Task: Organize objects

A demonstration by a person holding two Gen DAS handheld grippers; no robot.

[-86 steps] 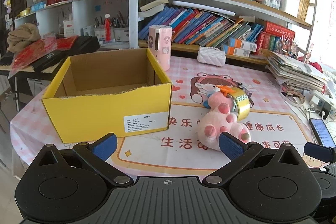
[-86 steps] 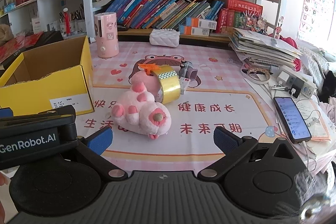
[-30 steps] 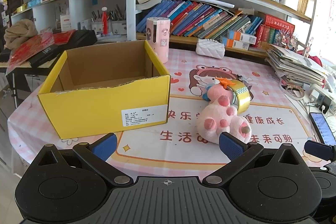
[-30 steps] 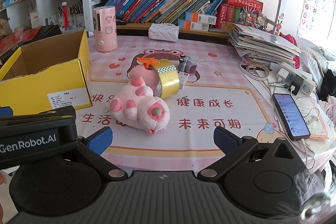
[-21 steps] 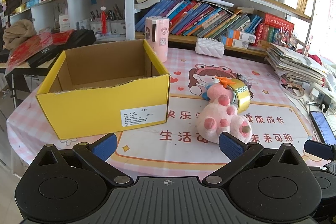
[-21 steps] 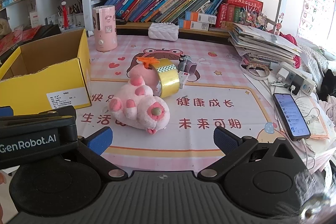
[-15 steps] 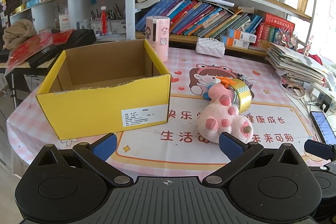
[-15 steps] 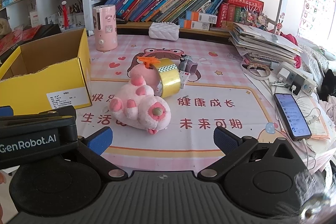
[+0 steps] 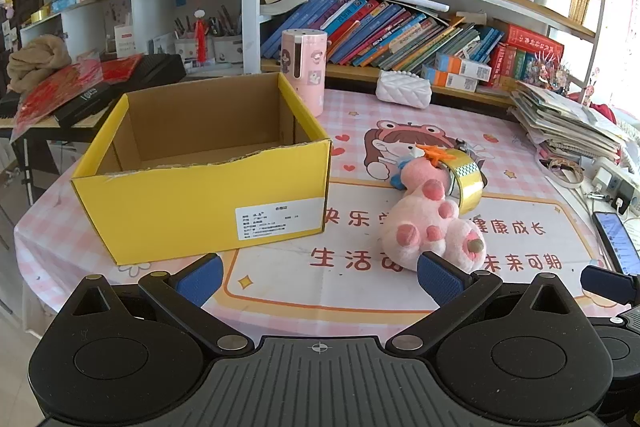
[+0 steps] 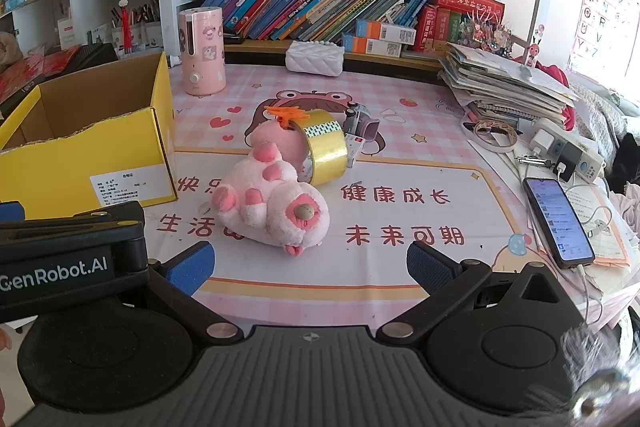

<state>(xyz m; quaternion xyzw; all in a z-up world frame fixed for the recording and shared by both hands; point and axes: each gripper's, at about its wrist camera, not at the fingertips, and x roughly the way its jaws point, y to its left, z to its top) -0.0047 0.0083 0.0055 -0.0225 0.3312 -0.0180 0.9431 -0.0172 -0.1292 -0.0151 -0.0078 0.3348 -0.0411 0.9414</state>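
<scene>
A pink plush toy lies on its side on the pink table mat. Against it leans a roll of gold tape, with an orange clip and a small grey-purple gadget beside it. An open yellow cardboard box stands to the left, empty as far as I see. My left gripper is open near the table's front edge, in front of box and plush. My right gripper is open too, just short of the plush.
A pink cylinder appliance and a white quilted pouch stand at the back by the bookshelf. A stack of papers, a power strip and a phone crowd the right edge. The left gripper's body fills the right view's left.
Both grippers have drifted only slightly; the views shifted a little and both stay open. Nothing on the table has moved.
</scene>
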